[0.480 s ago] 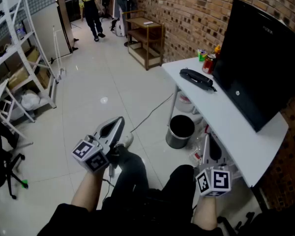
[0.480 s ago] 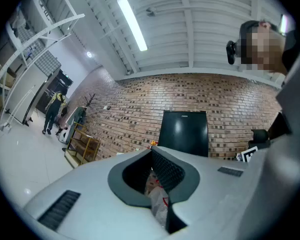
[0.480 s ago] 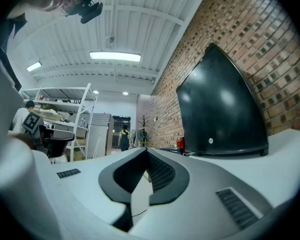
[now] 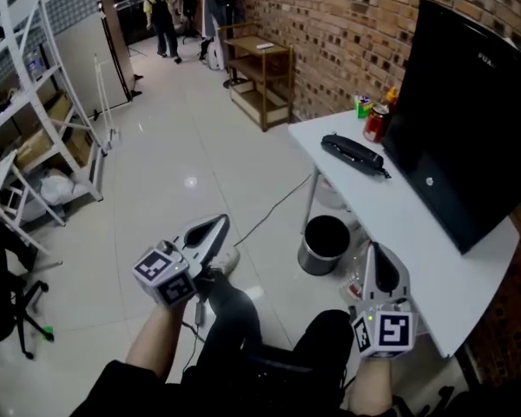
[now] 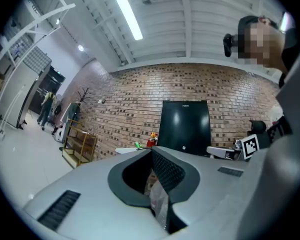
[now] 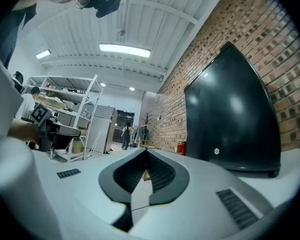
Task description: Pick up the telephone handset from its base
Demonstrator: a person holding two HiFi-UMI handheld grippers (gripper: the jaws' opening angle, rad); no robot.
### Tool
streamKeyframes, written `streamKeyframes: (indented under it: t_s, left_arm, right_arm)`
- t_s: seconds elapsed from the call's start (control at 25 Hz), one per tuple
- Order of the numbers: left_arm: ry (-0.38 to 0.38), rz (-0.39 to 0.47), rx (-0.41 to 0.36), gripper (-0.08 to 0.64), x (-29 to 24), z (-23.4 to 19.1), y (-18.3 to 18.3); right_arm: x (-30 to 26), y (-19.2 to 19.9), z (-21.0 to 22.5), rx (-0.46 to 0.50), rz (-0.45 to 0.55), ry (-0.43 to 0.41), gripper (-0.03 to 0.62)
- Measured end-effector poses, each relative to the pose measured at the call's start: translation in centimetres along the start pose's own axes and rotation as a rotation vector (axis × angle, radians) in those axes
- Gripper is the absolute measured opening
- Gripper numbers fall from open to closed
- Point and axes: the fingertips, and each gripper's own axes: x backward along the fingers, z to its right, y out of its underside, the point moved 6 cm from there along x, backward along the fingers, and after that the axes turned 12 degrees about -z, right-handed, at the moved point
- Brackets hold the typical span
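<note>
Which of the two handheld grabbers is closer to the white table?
The right gripper, close beside the table edge; the left gripper hangs out over the open floor, farther away.

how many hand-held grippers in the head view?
2: left hand-held gripper low left, over the floor; right hand-held gripper low right, by the white table. None hidden.

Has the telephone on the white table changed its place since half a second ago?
No. The telephone lies at the same spot on the white table, just in front of the red can. Only the head camera shifted slightly.
</note>
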Motion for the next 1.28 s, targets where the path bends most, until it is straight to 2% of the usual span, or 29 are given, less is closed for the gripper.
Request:
streamKeyframes:
  t_s: [0.16,0.32,0.44,0.56,0.72,0.92,1.08,1.28]
  left_arm:
    - [0.075,-0.03,0.025,0.0,-3.6,-1.2,-0.9]
    - [0.094,-0.04,-0.005,0.0,-5.7,-3.5,-1.7]
    - [0.116,-0.016,0.035,0.0,-7.6,-3.8,-3.3]
    - [0.124,-0.016,0.039,0.0,-9.1,-4.2,-3.8]
    - [0.178,-0.008,0.01,0.0,-12.2,-3.9,-5.0]
    - [0.248,-0.045,-0.023,0.0,-16.4,-3.7,-5.6]
    - [0.356,-0.063,-0.042,0.0,-20.3,-3.5,-6.4]
    - [0.426,-0.094,-0.136,0.0,-25.4,-3.5,-7.4]
  right_arm:
    - [-2.9,-0.3,1.5,0.007,-0.003,0.008,0.011]
    - [-5.2,-1.3,2.2,-0.018,0.03,0.004,0.011]
    - [-6.2,-1.7,2.8,-0.018,0.033,-0.014,0.011]
    - [-6.9,-1.6,3.7,-0.02,0.018,-0.03,0.011]
    - [-7.7,-1.9,5.1,-0.023,-0.011,-0.029,0.011]
    - [-8.5,-1.8,6.2,0.0,-0.051,-0.003,0.011]
    - [-9.1,-1.9,7.5,-0.029,-0.056,0.013,0.011]
    - [-9.3,-1.9,9.2,-0.018,-0.083,0.09,0.011]
